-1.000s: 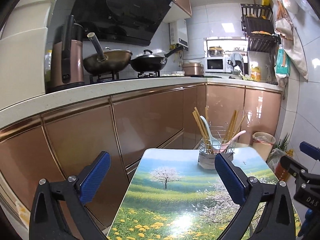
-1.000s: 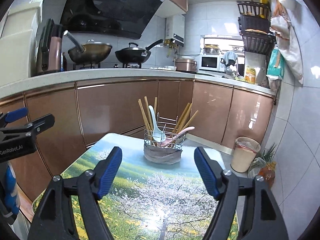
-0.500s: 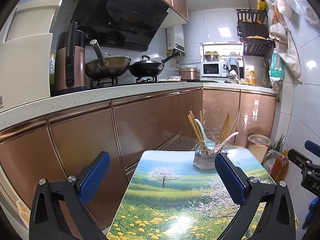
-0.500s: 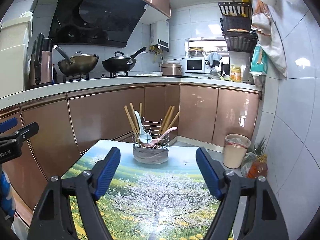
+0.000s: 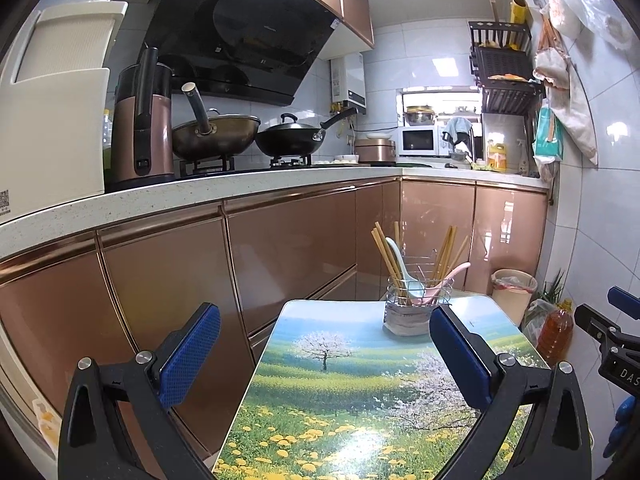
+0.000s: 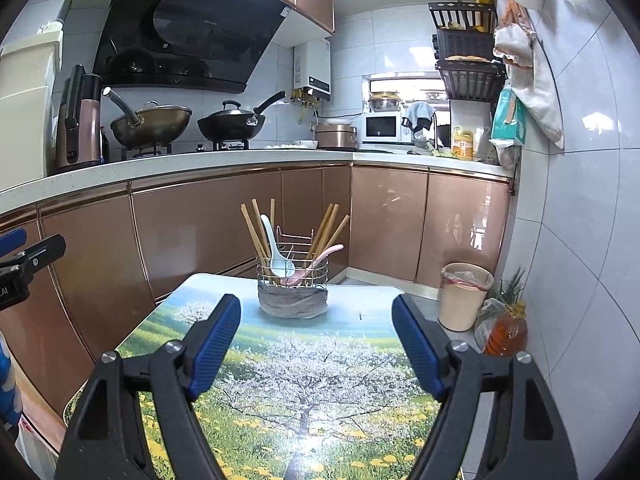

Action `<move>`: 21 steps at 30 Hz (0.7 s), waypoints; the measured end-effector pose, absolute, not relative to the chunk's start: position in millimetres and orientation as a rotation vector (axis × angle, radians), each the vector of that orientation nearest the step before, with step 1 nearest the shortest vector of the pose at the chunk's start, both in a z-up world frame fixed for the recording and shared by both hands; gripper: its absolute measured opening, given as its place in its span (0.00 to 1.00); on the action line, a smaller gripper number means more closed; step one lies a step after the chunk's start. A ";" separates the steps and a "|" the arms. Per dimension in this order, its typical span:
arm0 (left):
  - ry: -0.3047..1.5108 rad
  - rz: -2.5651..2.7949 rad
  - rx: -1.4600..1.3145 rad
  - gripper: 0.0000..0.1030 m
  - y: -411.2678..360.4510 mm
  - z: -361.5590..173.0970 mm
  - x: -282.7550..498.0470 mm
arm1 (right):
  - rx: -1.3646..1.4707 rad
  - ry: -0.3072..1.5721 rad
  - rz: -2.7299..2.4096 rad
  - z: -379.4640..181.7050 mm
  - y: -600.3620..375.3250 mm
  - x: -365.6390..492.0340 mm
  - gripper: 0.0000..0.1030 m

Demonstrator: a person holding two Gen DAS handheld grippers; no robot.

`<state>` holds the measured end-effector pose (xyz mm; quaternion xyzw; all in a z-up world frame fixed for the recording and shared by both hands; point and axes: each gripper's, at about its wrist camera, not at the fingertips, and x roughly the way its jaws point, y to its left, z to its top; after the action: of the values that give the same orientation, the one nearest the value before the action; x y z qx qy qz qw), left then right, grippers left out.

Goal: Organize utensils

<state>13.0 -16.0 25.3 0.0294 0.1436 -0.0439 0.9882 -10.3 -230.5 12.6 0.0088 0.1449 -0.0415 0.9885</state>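
A wire utensil holder [image 6: 292, 276] with a grey base stands at the far end of a table [image 6: 304, 384] printed with a tree landscape. It holds several wooden chopsticks [image 6: 256, 228], a white spoon [image 6: 276, 256] and a pink spoon [image 6: 316, 264]. It also shows in the left wrist view [image 5: 416, 300]. My right gripper [image 6: 316, 336] is open and empty, held above the table short of the holder. My left gripper [image 5: 324, 344] is open and empty, to the left of and behind the holder. No loose utensils lie on the table.
Copper kitchen cabinets [image 6: 200, 232] run behind and left of the table under a white counter with two woks [image 6: 232, 124] and a kettle [image 6: 78, 120]. A bin [image 6: 464, 296] and an oil bottle [image 6: 506, 332] stand on the floor at the right, by the tiled wall.
Both grippers have drawn back and risen a little; the holder looks smaller and farther away. Both stay open and empty.
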 end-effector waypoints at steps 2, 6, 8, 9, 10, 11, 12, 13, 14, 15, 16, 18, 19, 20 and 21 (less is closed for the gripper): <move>0.290 -0.092 0.064 1.00 -16.7 25.3 12.9 | 0.015 0.291 -0.086 12.5 -230.3 -10.7 0.75; 0.296 -0.097 0.064 1.00 -16.7 23.8 11.7 | 0.017 0.288 -0.089 12.1 -231.2 -14.2 0.75; 0.298 -0.099 0.064 1.00 -16.8 22.8 11.5 | 0.018 0.288 -0.091 11.6 -231.5 -15.1 0.75; 0.299 -0.100 0.064 1.00 -16.9 22.6 11.4 | 0.018 0.288 -0.091 11.3 -232.9 -16.5 0.75; 0.299 -0.100 0.065 1.00 -17.2 22.6 11.6 | 0.018 0.289 -0.092 11.1 -233.0 -16.8 0.75; 0.299 -0.100 0.065 1.00 -17.3 22.4 11.4 | 0.019 0.289 -0.093 11.0 -233.2 -16.9 0.75; 0.299 -0.101 0.065 1.00 -17.4 22.0 11.3 | 0.020 0.290 -0.094 11.0 -233.1 -16.3 0.75; 0.300 -0.102 0.066 1.00 -17.3 22.1 11.4 | 0.020 0.292 -0.095 10.6 -233.2 -16.3 0.75; 0.301 -0.102 0.066 1.00 -17.7 21.3 11.1 | 0.019 0.293 -0.097 10.5 -233.2 -16.2 0.75; 0.303 -0.103 0.066 1.00 -17.8 20.6 11.4 | 0.018 0.293 -0.098 9.9 -233.8 -16.6 0.75; 0.304 -0.104 0.066 1.00 -17.5 19.5 10.9 | 0.017 0.295 -0.101 9.4 -233.9 -16.5 0.75; 0.308 -0.106 0.063 1.00 -16.7 17.7 11.3 | 0.018 0.298 -0.102 8.2 -234.5 -16.3 0.75; 0.310 -0.106 0.063 1.00 -16.3 16.8 11.5 | 0.018 0.300 -0.103 7.8 -235.1 -15.9 0.75; 0.313 -0.107 0.061 1.00 -15.9 16.0 12.0 | 0.018 0.303 -0.105 6.9 -235.3 -15.7 0.75; 0.315 -0.107 0.060 1.00 -15.4 15.7 12.5 | 0.019 0.305 -0.106 6.4 -235.5 -15.3 0.75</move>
<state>12.5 -15.4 15.7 0.0297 0.1567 -0.0535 0.9857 -15.3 -235.5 6.4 0.0093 0.1517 -0.0527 0.9870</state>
